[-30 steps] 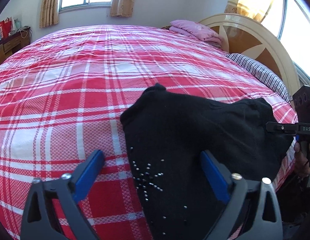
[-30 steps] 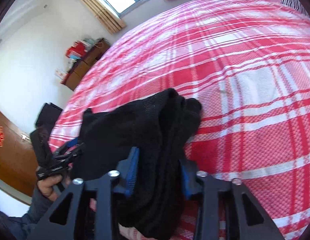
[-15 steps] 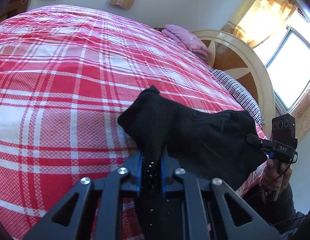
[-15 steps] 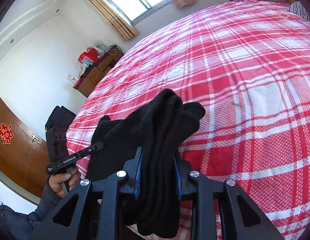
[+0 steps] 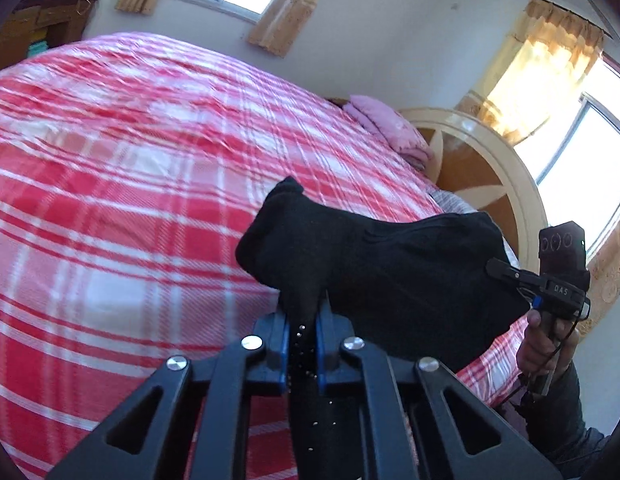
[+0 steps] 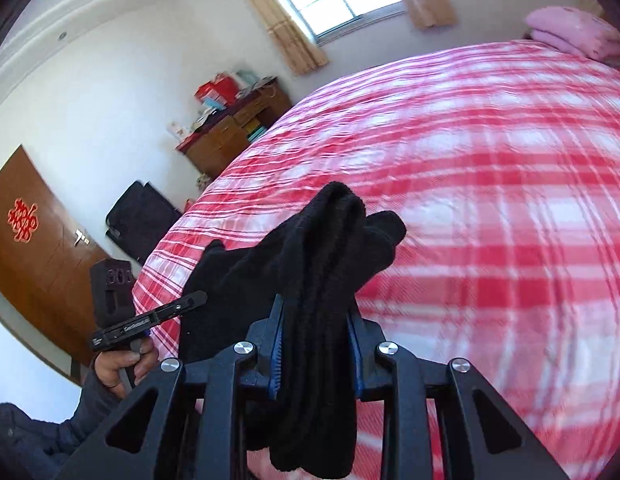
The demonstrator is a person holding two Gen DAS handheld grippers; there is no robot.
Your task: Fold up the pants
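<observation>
The bed (image 5: 122,184) fills the room under its red plaid cover, a folded pink blanket (image 5: 390,128) lying by the headboard (image 5: 506,184). Above the bed's near edge hang the black pants (image 5: 394,264), stretched between two grippers. The right gripper (image 6: 315,344) has its jaws clamped on a thick bunched fold. The left gripper (image 5: 302,344) pinches a thin studded edge; a second ago its jaws stood wide apart over the flat cloth, and both hands have since lifted the pants off the cover.
</observation>
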